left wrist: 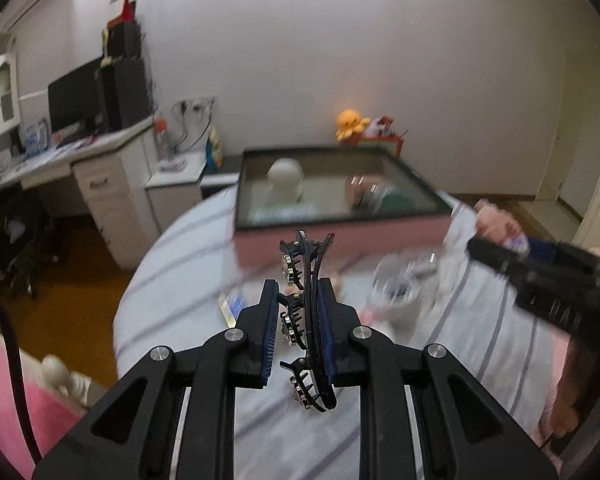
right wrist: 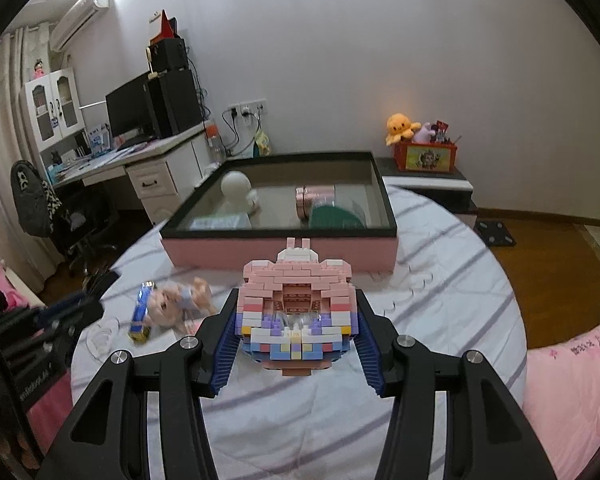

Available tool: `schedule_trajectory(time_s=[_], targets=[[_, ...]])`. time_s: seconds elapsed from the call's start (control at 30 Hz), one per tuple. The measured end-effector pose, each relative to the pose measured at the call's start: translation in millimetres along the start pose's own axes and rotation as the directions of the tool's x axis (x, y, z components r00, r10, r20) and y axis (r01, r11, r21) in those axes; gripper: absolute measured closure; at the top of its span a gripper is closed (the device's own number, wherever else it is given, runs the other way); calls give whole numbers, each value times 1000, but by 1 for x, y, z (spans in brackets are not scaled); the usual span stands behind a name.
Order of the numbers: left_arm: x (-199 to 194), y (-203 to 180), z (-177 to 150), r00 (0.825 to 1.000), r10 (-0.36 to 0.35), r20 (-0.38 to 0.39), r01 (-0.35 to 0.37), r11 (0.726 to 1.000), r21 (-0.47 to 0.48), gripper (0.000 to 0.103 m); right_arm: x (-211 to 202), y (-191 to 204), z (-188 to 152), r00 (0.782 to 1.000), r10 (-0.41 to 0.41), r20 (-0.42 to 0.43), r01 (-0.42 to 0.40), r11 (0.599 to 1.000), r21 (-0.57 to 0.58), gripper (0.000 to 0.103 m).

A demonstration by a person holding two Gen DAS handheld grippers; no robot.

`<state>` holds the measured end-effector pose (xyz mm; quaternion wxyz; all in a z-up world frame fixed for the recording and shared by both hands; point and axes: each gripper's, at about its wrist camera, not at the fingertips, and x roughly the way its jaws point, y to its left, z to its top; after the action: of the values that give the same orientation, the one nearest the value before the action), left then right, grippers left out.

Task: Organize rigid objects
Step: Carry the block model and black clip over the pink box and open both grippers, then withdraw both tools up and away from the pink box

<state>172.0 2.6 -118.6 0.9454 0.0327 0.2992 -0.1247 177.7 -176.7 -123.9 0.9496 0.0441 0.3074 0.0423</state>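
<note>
My left gripper (left wrist: pixel 299 312) is shut on a black hair clip with rhinestones (left wrist: pixel 306 320), held upright above the round table. My right gripper (right wrist: pixel 296 312) is shut on a pink, white and blue brick-built figure (right wrist: pixel 298 308), also held above the table. Ahead of both stands a pink box with a black rim (right wrist: pixel 384 200) (left wrist: pixel 420 188). Inside it are a white round figure (right wrist: pixel 238 192) (left wrist: pixel 286 180), a pink tin (right wrist: pixel 314 200) and a green item (right wrist: pixel 334 218). The right gripper shows at the right of the left wrist view (left wrist: pixel 540 272).
On the striped tablecloth (right wrist: pixel 440 292) lie a small doll (right wrist: pixel 176 304), a blue packet (right wrist: pixel 140 312) and a clear dish (right wrist: pixel 100 338). A white cup (left wrist: pixel 396 292) stands on the cloth. A desk with a monitor (right wrist: pixel 128 114) is at the left. A toy crate (right wrist: pixel 426 156) sits behind.
</note>
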Motion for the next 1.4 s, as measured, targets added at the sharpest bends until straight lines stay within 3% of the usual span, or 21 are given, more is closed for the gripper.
schedule_trajectory(time_s=[0.37,0.53,0.73,0.8,0.87,1.0,1.07,1.13,1.2,1.23,1.4], targets=[[98,-22,79,993,-74,-89,76,997,23,84,39,1,53,1000,9,15,-9,1000,-23,50],[161,-20,104,982,-65,-180,71,997,29,84,96,-11,88,997,39,-71,-38,999,7,50],[211,-19,106,957,-72,-280,82,996,23,83,157,-30,89,973,83,-216,-67,995,79,49],[219,-16,103,946,-88,-313,91,996,-7,83,157,-30,87,979,55,-199,-45,998,53,49],[219,-11,102,947,-101,-306,94,995,-37,79,156,-30,87,977,63,-202,-53,997,55,48],[208,2,100,958,-53,-281,37,997,-61,50,152,-23,87,977,78,-200,-74,997,30,48],[199,8,97,964,-26,-264,11,998,-59,43,150,-20,85,977,93,-193,-90,996,22,47],[190,15,95,967,-10,-254,-5,998,-60,42,152,-20,88,971,122,-204,-117,992,36,42],[177,19,93,973,-9,-230,-6,998,-65,38,153,-19,86,966,134,-222,-126,991,50,28],[166,20,91,977,-13,-213,0,998,-64,36,150,-18,86,966,137,-221,-129,990,52,26],[106,20,83,994,-16,-105,10,998,-55,28,102,-10,83,991,89,-99,-89,996,0,18]])
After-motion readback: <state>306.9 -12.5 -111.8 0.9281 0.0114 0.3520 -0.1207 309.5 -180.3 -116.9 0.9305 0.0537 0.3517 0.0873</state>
